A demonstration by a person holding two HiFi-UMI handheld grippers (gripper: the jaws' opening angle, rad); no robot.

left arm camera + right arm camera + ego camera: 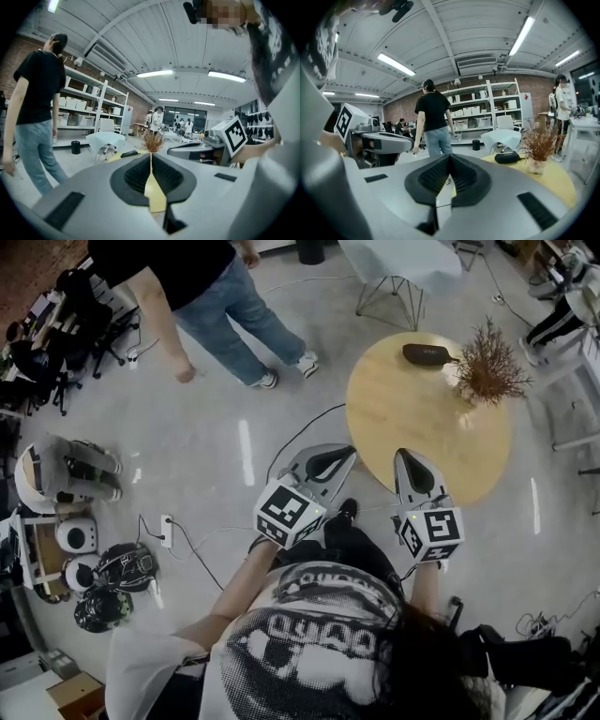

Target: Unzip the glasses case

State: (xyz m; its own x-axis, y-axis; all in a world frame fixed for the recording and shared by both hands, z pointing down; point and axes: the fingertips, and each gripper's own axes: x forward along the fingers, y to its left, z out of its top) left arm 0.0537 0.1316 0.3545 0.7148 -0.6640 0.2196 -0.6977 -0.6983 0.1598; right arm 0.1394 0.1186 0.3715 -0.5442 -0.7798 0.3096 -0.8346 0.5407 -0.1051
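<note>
Black glasses case (427,354) lies across the wooden table (403,418), well apart from left gripper (342,455) and right gripper (406,457), whose jaws sit together, empty, likely because reaching comes first.

- The black oval glasses case (427,354) lies on the round pale wooden table (412,418), near its far edge.
- The dried brown plant in a small vase (487,367) stands on the table just right of the case.
- The left gripper (339,456) is over the floor beside the table's near-left edge.
- The right gripper (407,457) is over the table's near edge.
- A white chair (398,263) stands behind the table.
</note>
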